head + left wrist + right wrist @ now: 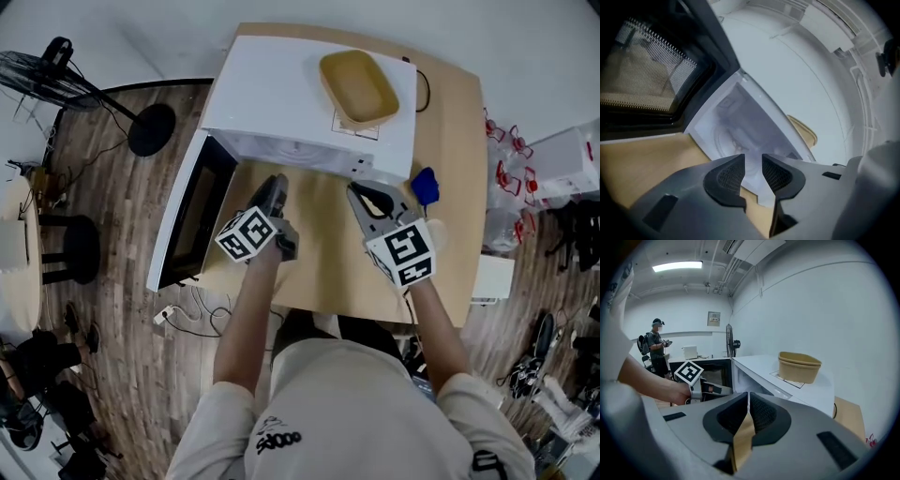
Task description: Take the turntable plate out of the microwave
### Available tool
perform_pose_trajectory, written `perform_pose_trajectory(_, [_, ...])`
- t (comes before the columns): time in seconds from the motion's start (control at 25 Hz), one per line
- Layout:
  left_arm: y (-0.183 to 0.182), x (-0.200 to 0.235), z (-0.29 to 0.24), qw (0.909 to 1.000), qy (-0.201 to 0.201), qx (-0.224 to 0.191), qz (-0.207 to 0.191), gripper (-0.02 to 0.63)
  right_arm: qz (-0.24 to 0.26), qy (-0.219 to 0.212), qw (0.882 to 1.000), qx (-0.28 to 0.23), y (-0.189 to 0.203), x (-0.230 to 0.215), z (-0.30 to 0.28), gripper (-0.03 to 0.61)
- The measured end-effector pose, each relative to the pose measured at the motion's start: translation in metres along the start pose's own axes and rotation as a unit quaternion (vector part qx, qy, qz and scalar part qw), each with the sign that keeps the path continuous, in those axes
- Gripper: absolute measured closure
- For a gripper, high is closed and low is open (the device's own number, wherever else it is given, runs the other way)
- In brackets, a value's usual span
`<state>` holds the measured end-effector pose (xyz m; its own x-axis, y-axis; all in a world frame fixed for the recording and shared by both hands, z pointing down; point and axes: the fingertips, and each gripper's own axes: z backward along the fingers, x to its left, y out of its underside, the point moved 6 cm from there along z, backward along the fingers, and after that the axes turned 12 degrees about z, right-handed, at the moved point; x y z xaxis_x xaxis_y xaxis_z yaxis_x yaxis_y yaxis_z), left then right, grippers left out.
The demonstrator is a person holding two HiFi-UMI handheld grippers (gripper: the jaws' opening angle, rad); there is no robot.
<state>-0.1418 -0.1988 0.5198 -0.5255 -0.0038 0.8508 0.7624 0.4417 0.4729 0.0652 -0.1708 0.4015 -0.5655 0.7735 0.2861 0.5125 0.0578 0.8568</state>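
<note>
White microwave (309, 103) ahead of left hand-held gripper (753, 161), door (192, 211) black with fine mesh. Tan bowl (359, 86). Light wood surface (328, 253). Grey bodies, cubes (247, 234) black-and-white squares. A blue item (425, 186) right of right hand-held gripper (748, 397).

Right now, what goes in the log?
door open | left gripper open, empty | right gripper shut, empty | plate in microwave

You are holding two grippers, one left gripper (753, 171) and one right gripper (748, 411), and they are carrying two marker cubes (246, 234), one apiece. You are facing one white microwave (309, 94), with one door (187, 211) hanging open and one turntable plate (724, 140) showing faintly inside. Two tan bowls (799, 366) are sitting nested on top. One wooden table (459, 141) is also bearing one blue object (426, 186). One standing fan (47, 70) and one other person (657, 350) are showing beyond.
</note>
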Motion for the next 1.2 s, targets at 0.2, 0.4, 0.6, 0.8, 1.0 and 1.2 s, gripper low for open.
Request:
perform_pose_trajectory(0.2, [0.010, 0.028, -0.027, 0.9985, -0.024, 0.005, 0.048, 0.492, 0.003, -0.012, 1.000, 0.025, 0.009, 0.006, -0.011, 0.571])
perform_pose_trajectory(0.4, [0.017, 0.043, -0.050, 0.9960, -0.028, 0.010, 0.084, 0.489, 0.005, -0.012, 0.999, 0.040, 0.017, 0.007, -0.018, 0.571])
perform_pose_trajectory(0.6, [0.022, 0.051, -0.065, 0.9910, -0.025, 0.007, 0.132, 0.486, -0.005, -0.008, 0.999, 0.050, 0.026, 0.004, -0.020, 0.571])
perform_pose_trajectory(0.8, [0.032, 0.063, -0.070, 0.9848, -0.043, 0.002, 0.168, 0.486, -0.014, -0.015, 0.998, 0.056, 0.036, 0.002, -0.021, 0.571])
perform_pose_trajectory(1.0, [0.031, 0.069, -0.078, 0.9791, -0.043, -0.008, 0.199, 0.506, -0.021, -0.017, 0.998, 0.060, 0.043, 0.001, -0.022, 0.572])
perform_pose_trajectory(1.2, [0.032, 0.072, -0.088, 0.9756, -0.044, -0.012, 0.215, 0.539, -0.027, -0.015, 0.997, 0.066, 0.053, -0.001, -0.018, 0.571])
